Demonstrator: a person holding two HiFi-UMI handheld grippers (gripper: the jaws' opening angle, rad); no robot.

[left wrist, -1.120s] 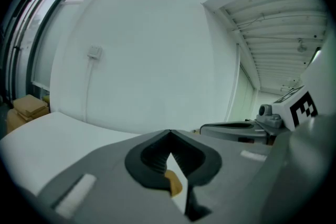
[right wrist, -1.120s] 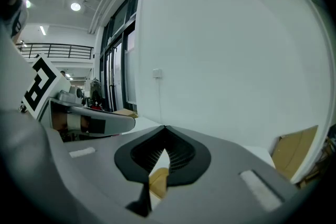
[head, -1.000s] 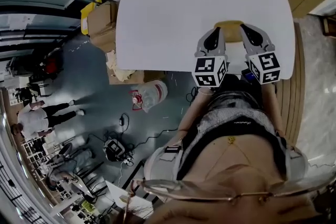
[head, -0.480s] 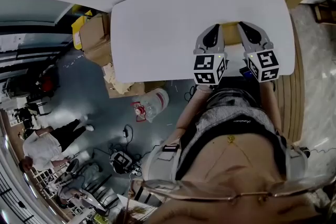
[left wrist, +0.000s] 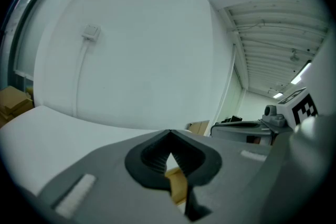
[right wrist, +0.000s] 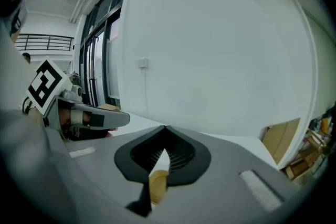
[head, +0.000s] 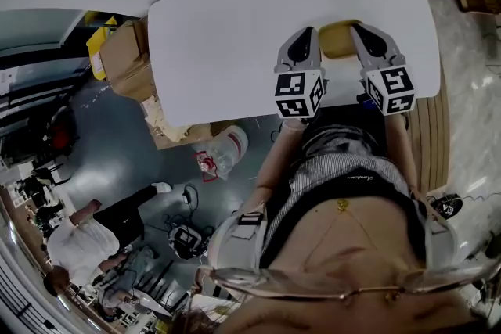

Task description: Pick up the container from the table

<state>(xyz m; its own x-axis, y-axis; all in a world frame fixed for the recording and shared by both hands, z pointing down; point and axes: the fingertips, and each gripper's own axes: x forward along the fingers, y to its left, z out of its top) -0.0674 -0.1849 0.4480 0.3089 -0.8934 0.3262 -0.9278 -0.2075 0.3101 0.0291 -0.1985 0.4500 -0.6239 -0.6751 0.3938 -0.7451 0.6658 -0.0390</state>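
Left hand-held gripper [head: 307,30] and right hand-held gripper [head: 355,26], two in all, are hanging side by side over the near edge of the one white bench [head: 227,19]. Sweeping from the left now: two brown cardboard boxes [head: 129,59] are sitting on the floor just off the bench's left end, and one person in a white top [head: 82,235] is standing well away at lower left.

On to the left hand-held gripper: its own view is showing both jaws clenched, tips meeting in a point, with a tan sliver peeking through the slot below them. Its marker cube [head: 297,94] is facing the head camera, one of two.

Centre stage, the single tan container [head: 342,39] is lying right between the two grippers, close against both. Contact isn't readable from above, and neither is whether it is resting on the bench or clear of it.

Over to the right hand-held gripper: same picture, jaws clenched tip to tip, the tan container showing low in the gap, the second cube [head: 391,90] at its near end. Each gripper's view is also catching the other gripper alongside, against one plain white wall [right wrist: 220,60].
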